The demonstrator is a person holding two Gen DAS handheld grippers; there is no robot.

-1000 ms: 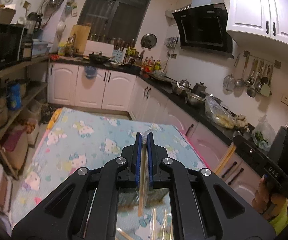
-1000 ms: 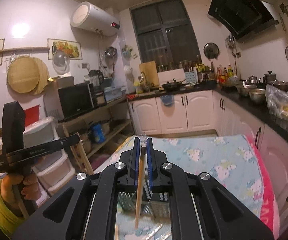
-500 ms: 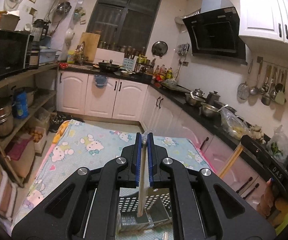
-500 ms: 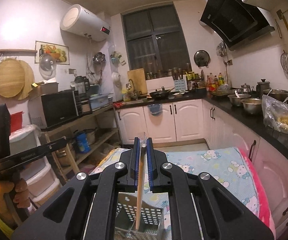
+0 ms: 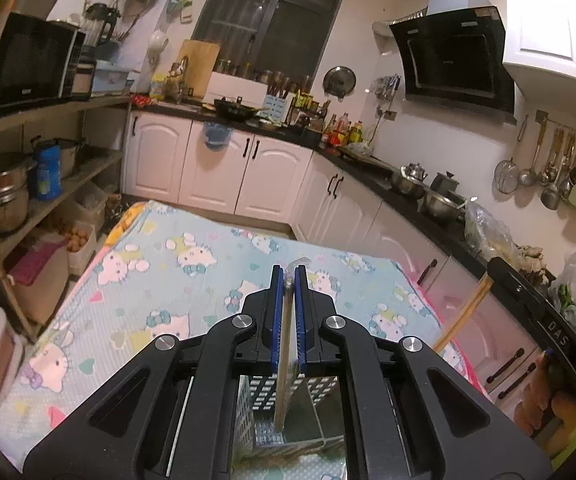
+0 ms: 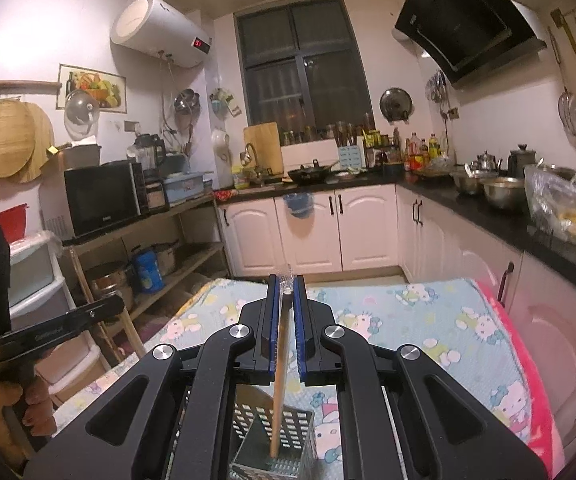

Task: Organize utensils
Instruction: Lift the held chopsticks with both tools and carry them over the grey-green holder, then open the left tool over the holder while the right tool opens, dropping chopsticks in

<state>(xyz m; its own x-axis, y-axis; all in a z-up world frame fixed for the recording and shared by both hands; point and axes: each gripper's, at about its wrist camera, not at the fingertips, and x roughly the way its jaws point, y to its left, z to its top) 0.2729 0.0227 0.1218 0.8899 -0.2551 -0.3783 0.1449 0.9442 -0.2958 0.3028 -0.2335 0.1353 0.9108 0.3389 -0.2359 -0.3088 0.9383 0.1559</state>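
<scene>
- Left wrist view: the left hand-held gripper (image 5: 288, 280) pinches a chopstick (image 5: 284, 380) above the perforated holder (image 5: 260, 408).
- The right hand-held gripper (image 6: 286, 290) pinches a wooden chopstick (image 6: 279, 400), tip in the holder (image 6: 288, 432).

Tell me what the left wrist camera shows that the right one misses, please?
Only the left view shows the row of ladles hanging on the wall and the right gripper's black handle. Only the right view shows the water heater, the round woven trays and the hand gripping the left tool. Both show a gripper shut on a wooden chopstick, left on one, right on another, each hanging over the perforated holder on the cartoon cloth, plus the microwave.
</scene>
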